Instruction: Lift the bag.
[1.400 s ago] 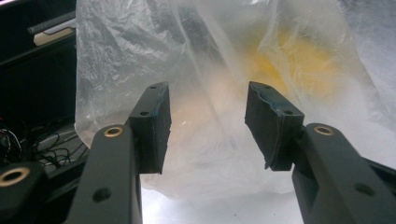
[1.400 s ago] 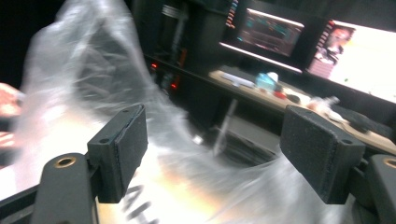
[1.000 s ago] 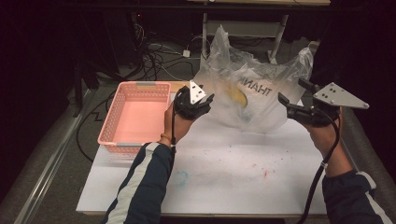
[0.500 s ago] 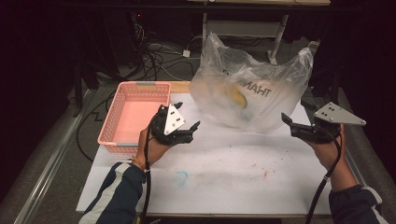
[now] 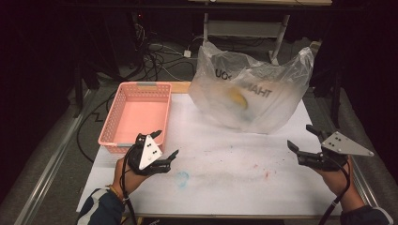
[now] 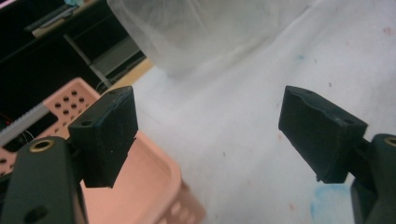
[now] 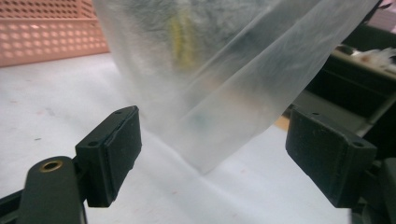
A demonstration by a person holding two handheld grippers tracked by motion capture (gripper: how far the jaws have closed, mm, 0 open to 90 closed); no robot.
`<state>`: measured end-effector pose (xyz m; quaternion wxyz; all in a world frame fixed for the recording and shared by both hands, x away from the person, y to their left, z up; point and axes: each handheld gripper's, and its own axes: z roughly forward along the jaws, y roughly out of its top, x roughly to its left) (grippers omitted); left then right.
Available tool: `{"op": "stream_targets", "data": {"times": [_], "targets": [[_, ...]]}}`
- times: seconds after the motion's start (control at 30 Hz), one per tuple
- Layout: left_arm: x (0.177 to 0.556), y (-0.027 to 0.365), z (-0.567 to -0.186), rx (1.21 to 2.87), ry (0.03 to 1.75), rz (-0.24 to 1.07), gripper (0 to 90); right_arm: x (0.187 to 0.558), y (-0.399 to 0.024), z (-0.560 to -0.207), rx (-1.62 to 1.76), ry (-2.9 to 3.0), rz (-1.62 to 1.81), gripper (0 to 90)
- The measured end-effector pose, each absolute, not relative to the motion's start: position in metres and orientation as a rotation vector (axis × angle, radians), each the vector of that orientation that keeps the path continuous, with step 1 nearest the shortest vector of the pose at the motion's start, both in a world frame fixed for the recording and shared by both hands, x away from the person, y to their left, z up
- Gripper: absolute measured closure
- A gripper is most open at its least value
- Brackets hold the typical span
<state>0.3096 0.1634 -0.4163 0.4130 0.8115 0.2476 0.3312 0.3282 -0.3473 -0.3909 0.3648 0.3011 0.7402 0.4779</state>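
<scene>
A translucent plastic bag [image 5: 251, 91] with dark lettering stands at the back of the white table [image 5: 225, 178], something yellow [image 5: 237, 98] inside it. My left gripper [image 5: 165, 144] is open near the table's front left, beside a pink basket [image 5: 136, 115]. My right gripper [image 5: 300, 138] is open at the front right, its jaws pointing toward the bag. The bag [image 7: 219, 70] stands just beyond the right gripper's jaws, apart from them, and the yellow item [image 7: 182, 37] shows through it. The bag [image 6: 196, 28] and the basket's corner [image 6: 159, 186] lie ahead of the left gripper.
The pink basket's perforated wall [image 7: 46, 32] holds nothing that I can see. Cables [image 5: 155, 61] lie on the dark floor behind the table. A blue smudge [image 5: 182, 178] and reddish marks [image 5: 263, 168] stain the table cover. A metal rail [image 5: 51, 164] runs along the left.
Both grippers have pulled back from the bag toward the table's front edge. The left one moved down and left beside the basket. The bag now stands free on the table.
</scene>
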Motion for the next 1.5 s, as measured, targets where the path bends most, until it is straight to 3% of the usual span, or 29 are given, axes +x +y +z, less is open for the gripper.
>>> {"op": "stream_targets", "data": {"times": [0.4,1.5], "targets": [[0.286,0.178,-0.457,2.158,0.705,0.764,19.0,0.302,-0.345,-0.448,0.802,2.027,1.205,19.6],[0.286,0.188,-0.449,2.097,0.724,0.785,19.0,0.298,-0.351,-0.445,0.826,2.011,1.217,19.5]]}}
